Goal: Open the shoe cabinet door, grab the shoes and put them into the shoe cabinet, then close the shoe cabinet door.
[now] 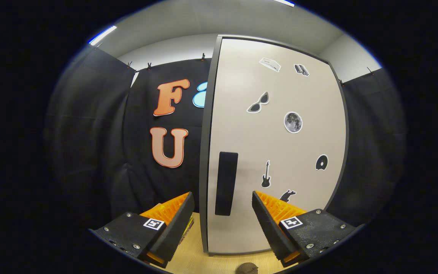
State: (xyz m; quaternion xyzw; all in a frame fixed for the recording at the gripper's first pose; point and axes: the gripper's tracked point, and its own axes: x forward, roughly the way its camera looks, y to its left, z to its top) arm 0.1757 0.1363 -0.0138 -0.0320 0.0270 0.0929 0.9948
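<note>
The hand-held gripper (222, 224) is pointing at the shoe cabinet door (280, 152). Its two fingers are spread wide apart and are holding nothing. The door is standing just ahead of them, on a wooden worktop (192, 262). It is looking shut, though the far side is hard to see. A long dark handle (226, 183) is sitting near the door's left edge, and it is lining up with the gap between the fingers. One finger is sitting left of the door's edge and the other is in front of the door.

Little stickers (293, 122) are dotting the door, such as a moon, sunglasses and a guitar. A small round brown thing (246, 268) is lying on the worktop close in front of the fingers; it is too small to tell what it is. No shoes can be made out here.

The opening step is likely just starting. The fingers could slip off the handle if they are closing too early or too far to one side. Pulling too hard could drag the whole cabinet along the worktop. The swinging door could also bump the small brown thing.
</note>
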